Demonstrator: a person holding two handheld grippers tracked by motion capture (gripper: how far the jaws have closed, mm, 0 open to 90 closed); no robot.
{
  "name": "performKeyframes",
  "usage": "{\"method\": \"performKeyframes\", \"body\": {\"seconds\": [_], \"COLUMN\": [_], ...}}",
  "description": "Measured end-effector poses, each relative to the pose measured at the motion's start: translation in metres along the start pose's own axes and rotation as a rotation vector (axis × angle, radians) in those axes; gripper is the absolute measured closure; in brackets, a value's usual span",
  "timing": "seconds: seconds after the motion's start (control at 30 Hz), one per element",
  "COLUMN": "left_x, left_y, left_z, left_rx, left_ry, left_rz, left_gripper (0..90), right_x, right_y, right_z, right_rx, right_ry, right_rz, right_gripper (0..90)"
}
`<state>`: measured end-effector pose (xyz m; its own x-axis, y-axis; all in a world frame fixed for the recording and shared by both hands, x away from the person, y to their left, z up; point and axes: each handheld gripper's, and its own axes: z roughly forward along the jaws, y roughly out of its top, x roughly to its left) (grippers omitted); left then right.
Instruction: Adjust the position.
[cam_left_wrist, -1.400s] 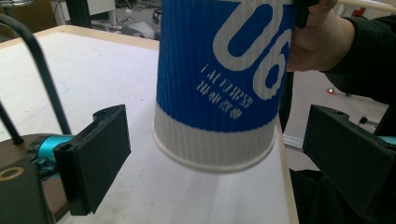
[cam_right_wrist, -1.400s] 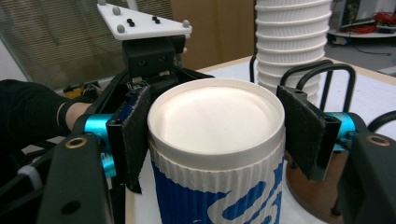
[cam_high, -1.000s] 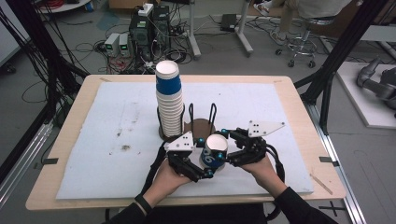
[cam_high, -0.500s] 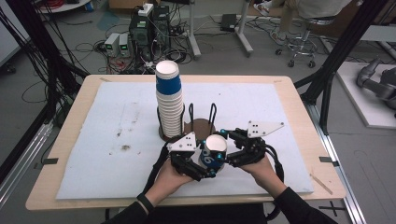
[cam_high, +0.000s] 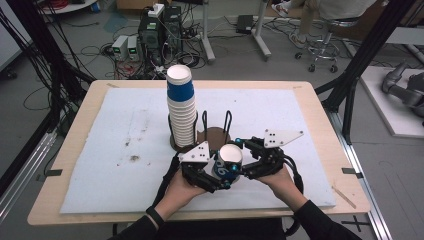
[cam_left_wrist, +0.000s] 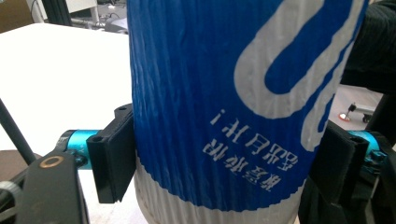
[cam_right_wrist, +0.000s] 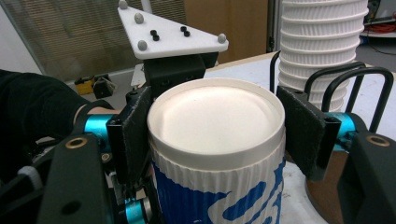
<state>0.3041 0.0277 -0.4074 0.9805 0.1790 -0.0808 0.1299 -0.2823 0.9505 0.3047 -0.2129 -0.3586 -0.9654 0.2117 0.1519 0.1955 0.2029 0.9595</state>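
Note:
A blue and white paper cup (cam_high: 230, 161) is held near the table's front, its flat white base (cam_right_wrist: 215, 115) facing up. My left gripper (cam_high: 218, 176) grips it from the left, and in the left gripper view (cam_left_wrist: 224, 163) both black pads press the ribbed blue wall (cam_left_wrist: 196, 93). From the right, my right gripper (cam_high: 246, 168) is shut on the same cup, with its pads (cam_right_wrist: 135, 135) against the cup just under the base rim (cam_right_wrist: 217, 135). A tall stack of matching cups (cam_high: 181, 110) stands just behind, in a wire holder.
The holder has a round brown base (cam_high: 216, 138) and black wire loops (cam_high: 228, 122), close behind the held cup. A white mat (cam_high: 125, 140) covers the wooden table (cam_high: 75, 125). Cables and equipment lie on the floor beyond the far edge.

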Motion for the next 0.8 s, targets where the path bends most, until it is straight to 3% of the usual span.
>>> {"method": "performKeyframes", "body": {"seconds": [0.2, 0.43, 0.67, 0.8], "left_x": [0.0, 0.003, 0.002, 0.001], "left_y": [0.008, 0.017, 0.025, 0.027], "left_z": [-0.005, -0.012, -0.011, -0.009], "left_rx": [0.039, 0.104, 0.27, 0.329], "left_ry": [0.003, 0.008, 0.028, 0.032], "left_rz": [0.027, 0.041, 0.074, 0.08], "left_gripper": [21.9, 22.7, 23.4, 23.7], "right_x": [0.0, -0.003, 0.001, 0.004], "right_y": [0.003, 0.014, 0.029, 0.029], "right_z": [-0.002, -0.011, -0.013, -0.007], "right_rx": [-0.001, 0.029, 0.212, 0.305], "right_ry": [-0.001, 0.005, -0.01, -0.027], "right_rz": [-0.011, 0.011, -0.034, -0.057], "right_gripper": [30.0, 21.4, 20.2, 20.2]}}
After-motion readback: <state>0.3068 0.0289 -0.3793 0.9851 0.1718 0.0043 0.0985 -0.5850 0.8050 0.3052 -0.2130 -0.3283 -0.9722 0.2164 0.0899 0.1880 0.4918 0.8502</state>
